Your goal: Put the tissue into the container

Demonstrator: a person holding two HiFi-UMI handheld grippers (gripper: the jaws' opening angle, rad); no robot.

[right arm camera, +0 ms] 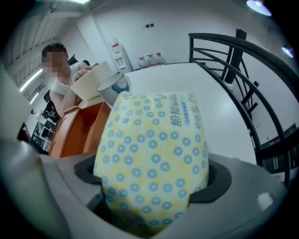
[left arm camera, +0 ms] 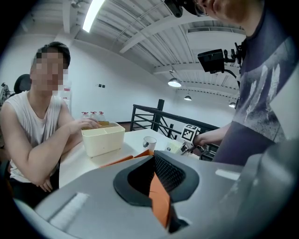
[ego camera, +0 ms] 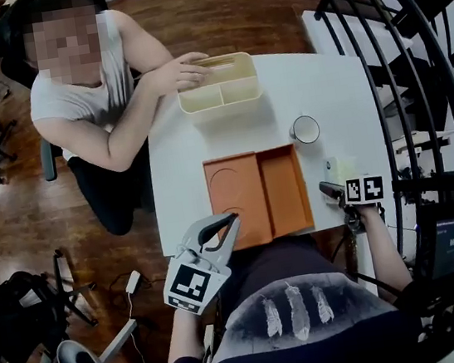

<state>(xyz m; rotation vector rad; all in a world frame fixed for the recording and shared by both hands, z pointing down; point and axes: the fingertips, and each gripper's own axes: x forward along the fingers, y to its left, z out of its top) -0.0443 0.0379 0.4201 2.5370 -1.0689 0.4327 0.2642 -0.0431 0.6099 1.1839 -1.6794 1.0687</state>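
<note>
A tissue pack (right arm camera: 152,158), pale yellow with blue dots, fills the gap between the jaws of my right gripper (right arm camera: 152,189), which is shut on it. The head view puts this pack (ego camera: 336,168) and the right gripper (ego camera: 335,191) at the table's right front edge, right of the orange box (ego camera: 283,189). A flat orange lid (ego camera: 234,185) lies against the box's left side. My left gripper (ego camera: 225,218) is shut on the lid's front edge (left arm camera: 159,196). A cream container (ego camera: 185,107) with divided compartments stands at the far side of the table.
A person sits at the far left with a hand (ego camera: 182,72) on the cream container (left arm camera: 103,140). A white cup (ego camera: 304,129) stands behind the orange box. A black metal railing (ego camera: 412,66) runs close along the table's right side. The white table (ego camera: 332,94) shows bare at the right.
</note>
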